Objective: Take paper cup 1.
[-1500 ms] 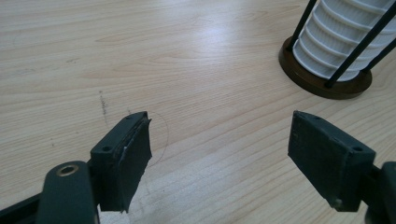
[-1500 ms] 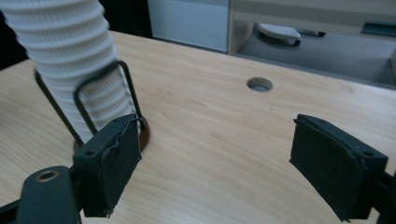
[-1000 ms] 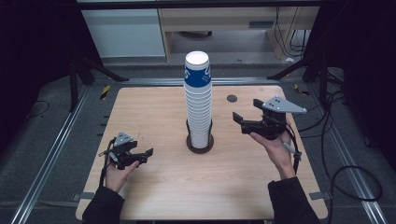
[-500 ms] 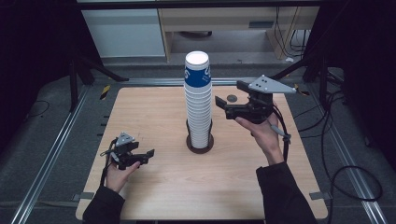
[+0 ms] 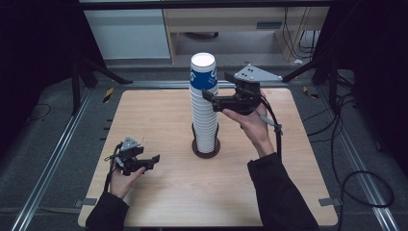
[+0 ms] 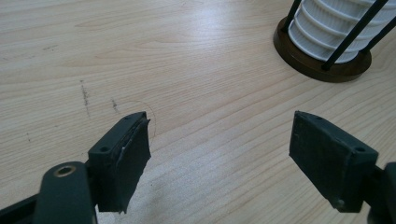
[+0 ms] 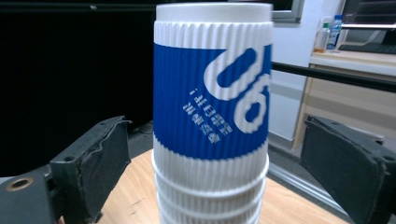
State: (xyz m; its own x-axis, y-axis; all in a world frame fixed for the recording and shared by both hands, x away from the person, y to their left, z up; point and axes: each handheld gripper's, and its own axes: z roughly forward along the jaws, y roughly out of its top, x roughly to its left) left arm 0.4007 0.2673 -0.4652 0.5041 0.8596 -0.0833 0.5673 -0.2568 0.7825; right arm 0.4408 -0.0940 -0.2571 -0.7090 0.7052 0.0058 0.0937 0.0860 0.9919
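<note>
A tall stack of ribbed white paper cups [image 5: 204, 115] stands upside down in a wire holder with a round brown base [image 5: 207, 149] at the table's middle. Its top cup [image 5: 203, 72] bears a blue band. My right gripper [image 5: 211, 98] is held up at the stack's right side, level with the upper cups. In the right gripper view the blue-banded cup [image 7: 212, 107] stands between the two pads with a gap on each side; the jaws have just been opening. My left gripper [image 5: 153, 161] rests low at the front left, open over bare wood [image 6: 219, 144], with the base [image 6: 322, 63] ahead.
The wooden table [image 5: 159, 110] is framed by metal rails and dark floor. A cable [image 5: 274, 130] trails from the right gripper over the forearm. A white cabinet [image 5: 127, 36] and a desk stand beyond the far edge.
The right hand has risen and moved left, from beside the stack's middle to its upper cups. The left hand has stayed where it was.
</note>
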